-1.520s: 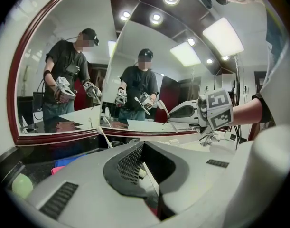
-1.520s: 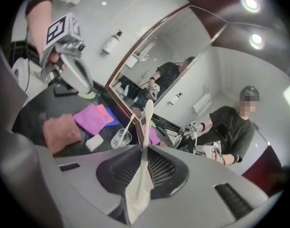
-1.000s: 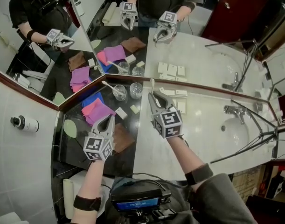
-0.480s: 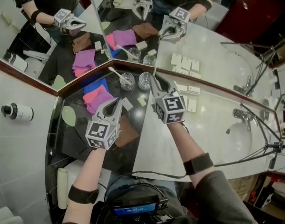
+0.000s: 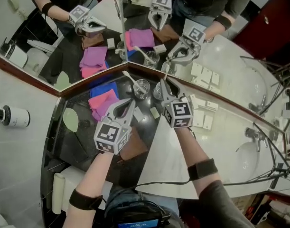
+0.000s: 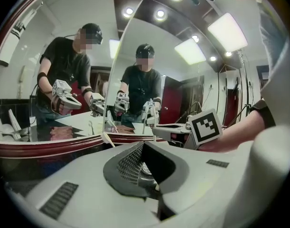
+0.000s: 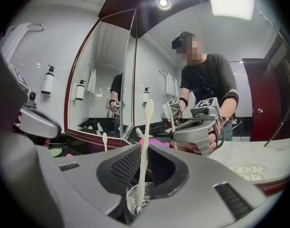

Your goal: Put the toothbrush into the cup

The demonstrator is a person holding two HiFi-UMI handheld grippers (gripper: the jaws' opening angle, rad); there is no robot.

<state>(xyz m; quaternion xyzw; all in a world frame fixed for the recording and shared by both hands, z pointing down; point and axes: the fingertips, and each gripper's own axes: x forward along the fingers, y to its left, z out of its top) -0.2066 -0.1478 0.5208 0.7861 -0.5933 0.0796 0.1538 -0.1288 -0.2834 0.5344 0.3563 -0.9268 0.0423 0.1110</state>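
Left gripper (image 5: 129, 104), over the dark counter (image 5: 78, 146), has its jaws closed and empty; the mirror frame (image 5: 88, 84) stands close at 12 o'clock. Right gripper (image 5: 164, 85) clamps the upright toothbrush (image 7: 145, 141), whose lower end is inside the cup (image 7: 134, 199). Open white counter (image 5: 225, 141) lies at 3 o'clock.

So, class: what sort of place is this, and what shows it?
Most likely a bathroom: a sink with a tap, corner mirrors above the counter, plus a toothbrush and a glass cup.

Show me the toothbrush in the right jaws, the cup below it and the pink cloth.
toothbrush (image 7: 144, 153), right gripper view, mid handle.
cup (image 7: 129, 201), right gripper view, glass wall.
pink cloth (image 5: 101, 106), head view, centre.
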